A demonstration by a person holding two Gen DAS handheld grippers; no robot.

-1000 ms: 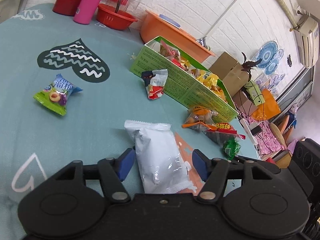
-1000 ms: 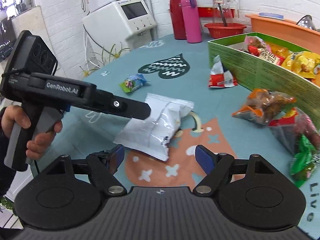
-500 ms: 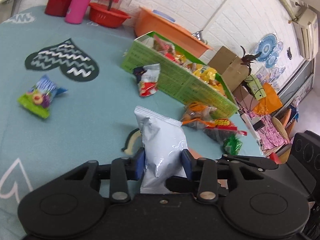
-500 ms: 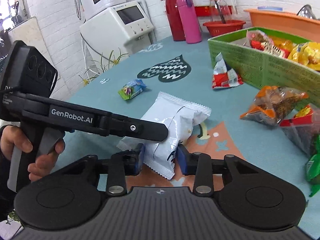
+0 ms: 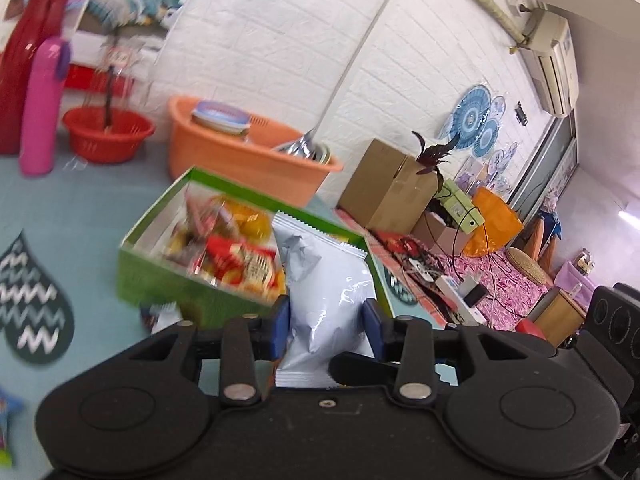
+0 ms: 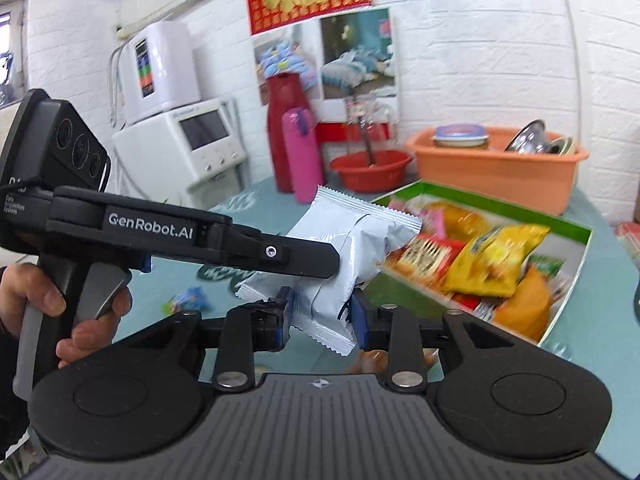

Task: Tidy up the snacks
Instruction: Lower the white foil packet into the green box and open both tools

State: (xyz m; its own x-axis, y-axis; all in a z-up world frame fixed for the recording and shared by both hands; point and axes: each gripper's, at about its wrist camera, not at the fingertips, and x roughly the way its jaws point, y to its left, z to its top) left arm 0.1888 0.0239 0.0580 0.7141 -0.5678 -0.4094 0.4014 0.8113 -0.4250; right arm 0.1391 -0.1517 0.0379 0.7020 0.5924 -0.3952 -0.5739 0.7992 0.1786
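The white snack packet (image 5: 328,292) is a plain, glossy, silvery-white pillow bag with zigzag crimped seals at both ends, its film creased and puckered where it is squeezed, and a little dark print shows low on one face in the right wrist view (image 6: 344,256). It is off the table and held in the air between both tools. The left gripper (image 5: 325,322) is clamped on its lower part, one blue pad pressing into each side so that the bag stands upright and rises ahead of the fingers, its top seal reaching across the near wall of the green box (image 5: 160,280). The right gripper (image 6: 322,314) has the packet's lower corner between its blue pads, which press on the film while its jaws are closing further. In that view the left gripper (image 6: 334,260) comes in from the left as a black bar marked GenRobot.AI, held by the person's left hand (image 6: 60,316), and its finger lies flat against the packet's side. The packet hangs just in front of the green box (image 6: 404,300), over the teal tablecloth (image 6: 248,200), tilted with its upper seal toward the box. The box is full of red, yellow and orange snack bags (image 6: 492,260), blurred in both views. A small green and blue snack (image 6: 188,300) lies on the cloth below the left tool.
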